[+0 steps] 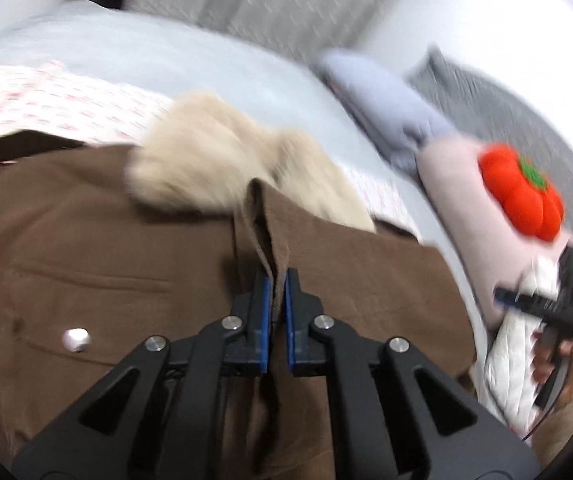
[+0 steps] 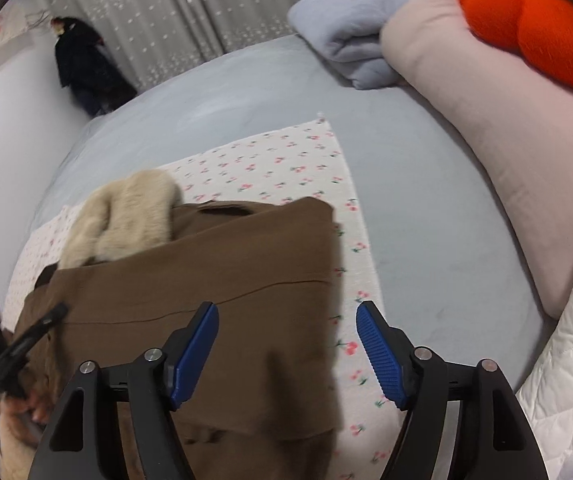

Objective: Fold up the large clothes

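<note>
Brown coat [image 1: 98, 240] with a cream fur collar [image 1: 206, 160] lay on a cherry-print sheet [image 2: 286, 160] on the grey bed [image 2: 426, 208]. The left gripper [image 1: 277, 292], tilted downward, had its blue pads pinched together on a raised fold of the coat's cloth. The right gripper [image 2: 286, 344] angled down over the coat's right edge, pads apart and holding nothing. No writing was legible. Motion blur softened the collar and the red pumpkin cushion [image 1: 522, 196].

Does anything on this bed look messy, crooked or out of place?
Only mildly. The brown coat lies crooked on the cherry-print white cloth, its cream fur collar bunched in a heap. The left gripper pinches a raised ridge of the coat. No spills or damage show.
</note>
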A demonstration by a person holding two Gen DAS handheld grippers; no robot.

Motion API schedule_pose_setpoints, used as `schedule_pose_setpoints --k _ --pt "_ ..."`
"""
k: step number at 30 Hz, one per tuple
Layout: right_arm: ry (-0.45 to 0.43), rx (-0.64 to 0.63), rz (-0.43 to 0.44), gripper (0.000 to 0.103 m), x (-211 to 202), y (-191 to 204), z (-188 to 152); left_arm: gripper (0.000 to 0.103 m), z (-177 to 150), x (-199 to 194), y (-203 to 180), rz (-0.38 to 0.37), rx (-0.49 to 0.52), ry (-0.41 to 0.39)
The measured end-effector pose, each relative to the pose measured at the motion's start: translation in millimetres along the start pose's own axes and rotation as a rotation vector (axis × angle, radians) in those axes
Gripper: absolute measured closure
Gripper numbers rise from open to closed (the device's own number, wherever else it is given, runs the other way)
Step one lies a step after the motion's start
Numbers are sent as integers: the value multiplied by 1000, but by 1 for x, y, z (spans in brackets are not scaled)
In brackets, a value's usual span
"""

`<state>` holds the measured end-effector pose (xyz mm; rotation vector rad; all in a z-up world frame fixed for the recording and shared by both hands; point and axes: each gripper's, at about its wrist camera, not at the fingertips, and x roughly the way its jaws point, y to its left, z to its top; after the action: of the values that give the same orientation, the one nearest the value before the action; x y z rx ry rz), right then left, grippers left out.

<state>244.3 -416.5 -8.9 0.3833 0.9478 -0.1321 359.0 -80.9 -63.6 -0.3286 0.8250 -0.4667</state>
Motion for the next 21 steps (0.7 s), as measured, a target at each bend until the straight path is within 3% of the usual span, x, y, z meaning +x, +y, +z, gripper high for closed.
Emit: schedule_pose_setpoints --k 1,3,7,12,13,14,15,17,18,19,21 --pt "0 9 8 29 4 -5 -1 95 0 -10 7 48 -9 -46" --pt "9 28 31 29 17 -13 -3 95 2 -16 19 51 -20 -67" --pt "37 64 86 29 50 -16 -1 95 4 13 32 98 4 43" --pt "25 178 242 31 90 -12 9 95 1 34 37 135 2 89" --pt "15 201 261 42 98 -11 11 95 0 35 36 141 9 86" --pt "13 213 264 72 105 -10 13 95 -1 33 32 136 18 74" --pt "13 206 245 86 108 -7 15 95 -4 29 31 126 31 48" --pt "-38 143 188 91 105 2 15 94 -4 31 25 144 94 36" --pt "-54 126 117 91 110 3 14 93 -6 47 24 191 105 92" --pt "-40 130 92 90 116 2 13 93 -8 58 25 214 108 132" --pt "-32 135 65 80 120 4 12 88 -7 56 20 240 126 116"
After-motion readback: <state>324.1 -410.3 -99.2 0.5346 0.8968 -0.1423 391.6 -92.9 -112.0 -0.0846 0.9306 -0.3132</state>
